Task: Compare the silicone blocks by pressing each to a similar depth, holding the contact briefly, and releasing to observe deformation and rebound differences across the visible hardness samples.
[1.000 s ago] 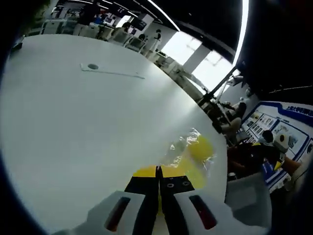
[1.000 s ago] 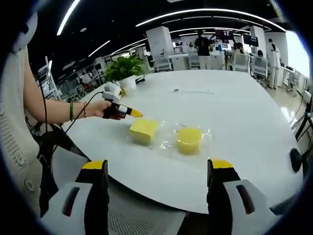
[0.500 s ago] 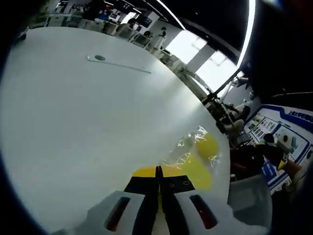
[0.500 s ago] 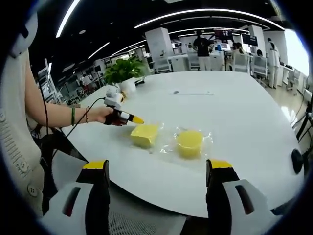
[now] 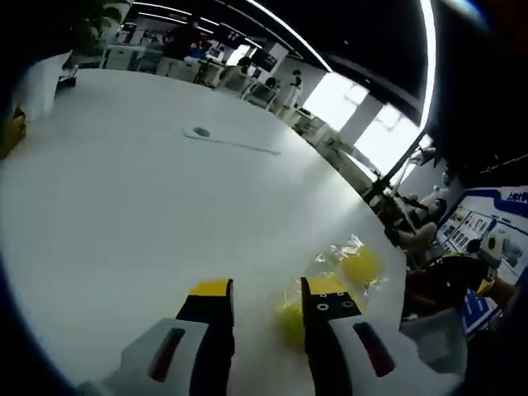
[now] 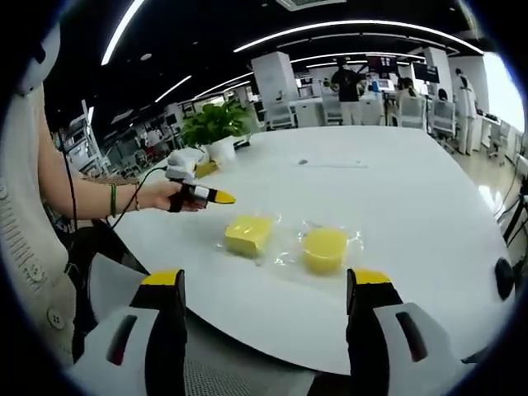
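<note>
Two yellow silicone blocks lie in clear wrap on the white table (image 6: 412, 198): a square block (image 6: 247, 233) and a round block (image 6: 324, 249) to its right. My left gripper (image 6: 216, 196), held by a hand, hovers just left of the square block and apart from it. In the left gripper view my left gripper (image 5: 270, 289) is open, with the square block (image 5: 289, 320) showing low between the jaws and the round block (image 5: 360, 266) beyond. My right gripper (image 6: 266, 276) stands open off the table's near edge, with nothing between its jaws.
A potted plant (image 6: 216, 124) stands at the table's far left. A thin strip with a round disc (image 5: 231, 142) lies farther out on the table. Chairs and people are at the back. A dark object (image 6: 501, 276) sits off the right edge.
My left gripper was shut with its tips at the square block; it has opened and drawn back from it. The right gripper has stayed open and still.
</note>
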Demonstrator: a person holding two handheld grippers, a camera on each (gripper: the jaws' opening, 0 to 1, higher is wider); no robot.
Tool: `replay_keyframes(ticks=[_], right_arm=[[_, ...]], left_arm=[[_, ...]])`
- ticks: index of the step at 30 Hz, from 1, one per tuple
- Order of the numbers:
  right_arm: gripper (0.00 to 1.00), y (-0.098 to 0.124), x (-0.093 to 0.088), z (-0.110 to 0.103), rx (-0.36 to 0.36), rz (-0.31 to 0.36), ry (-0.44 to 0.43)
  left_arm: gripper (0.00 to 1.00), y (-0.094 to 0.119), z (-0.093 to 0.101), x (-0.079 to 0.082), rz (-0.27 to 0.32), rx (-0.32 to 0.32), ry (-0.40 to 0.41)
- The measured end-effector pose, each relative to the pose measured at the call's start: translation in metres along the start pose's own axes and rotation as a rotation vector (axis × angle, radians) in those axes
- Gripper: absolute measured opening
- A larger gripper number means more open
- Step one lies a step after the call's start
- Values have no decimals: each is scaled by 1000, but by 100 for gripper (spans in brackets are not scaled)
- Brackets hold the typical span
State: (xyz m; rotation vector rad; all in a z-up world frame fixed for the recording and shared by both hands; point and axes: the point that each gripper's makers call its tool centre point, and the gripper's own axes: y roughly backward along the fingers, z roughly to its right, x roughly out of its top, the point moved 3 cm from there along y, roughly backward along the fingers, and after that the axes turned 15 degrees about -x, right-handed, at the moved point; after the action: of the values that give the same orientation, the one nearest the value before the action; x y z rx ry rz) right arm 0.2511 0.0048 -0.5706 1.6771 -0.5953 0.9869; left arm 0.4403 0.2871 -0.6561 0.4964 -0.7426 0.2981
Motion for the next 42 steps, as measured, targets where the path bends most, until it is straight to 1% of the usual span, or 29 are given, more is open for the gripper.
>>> replay_keyframes(ticks=[1, 4, 5, 6, 7, 10, 11, 12, 16, 17, 18, 19, 21, 22, 23, 24, 25, 26, 28, 32, 37, 40, 42], right_arm=[[73, 0, -1, 0, 10, 3, 9], [72, 1, -4, 4, 17, 1, 11], [72, 3, -4, 5, 21, 3, 12], [72, 5, -3, 5, 28, 12, 19], [72, 6, -3, 6, 33, 18, 23], [71, 11, 0, 5, 59, 43, 41], [71, 13, 1, 5, 64, 53, 41], [71, 16, 4, 4, 75, 78, 44], [72, 24, 8, 4, 88, 130, 35], [73, 26, 7, 2, 97, 137, 30], [74, 27, 8, 0, 109, 153, 26], [75, 28, 6, 0, 108, 150, 25], [76, 31, 3, -2, 115, 152, 22], [78, 32, 1, -5, 127, 157, 18], [79, 33, -1, -6, 131, 155, 17], [79, 33, -2, -7, 136, 155, 15], [81, 34, -5, -9, 142, 155, 10], [81, 34, -6, -10, 146, 150, 7], [81, 36, -8, -13, 158, 158, 6], [80, 38, -8, -19, 170, 159, 6], [79, 40, -4, -29, 167, 180, 6], [78, 40, -3, -34, 157, 184, -2], [78, 39, -2, -39, 145, 188, -1]], left_arm=[[32, 8, 9, 0, 18, 2, -9], [33, 21, 26, -3, 38, 5, -29], [33, 28, 36, -6, 49, 5, -41], [34, 34, 47, -8, 61, 9, -73], [36, 39, 54, -9, 69, 12, -87], [38, 56, 88, -14, 142, -1, -172], [39, 61, 97, -16, 152, -4, -189], [41, 67, 108, -19, 166, -3, -231], [46, 81, 136, -32, 161, 18, -333], [48, 86, 145, -39, 154, 20, -348], [49, 90, 151, -43, 161, 19, -364], [51, 93, 156, -47, 163, 20, -367], [55, 99, 164, -52, 172, 22, -392], [56, 102, 167, -53, 183, 23, -392], [57, 107, 172, -54, 200, 37, -404], [57, 111, 175, -51, 225, 53, -435], [57, 116, 180, -49, 253, 64, -449], [57, 117, 185, -52, 244, 59, -444], [58, 121, 191, -54, 244, 70, -457], [59, 126, 197, -59, 227, 79, -468], [59, 130, 197, -59, 219, 83, -470], [58, 132, 198, -58, 210, 64, -481], [58, 133, 197, -58, 188, 51, -491]])
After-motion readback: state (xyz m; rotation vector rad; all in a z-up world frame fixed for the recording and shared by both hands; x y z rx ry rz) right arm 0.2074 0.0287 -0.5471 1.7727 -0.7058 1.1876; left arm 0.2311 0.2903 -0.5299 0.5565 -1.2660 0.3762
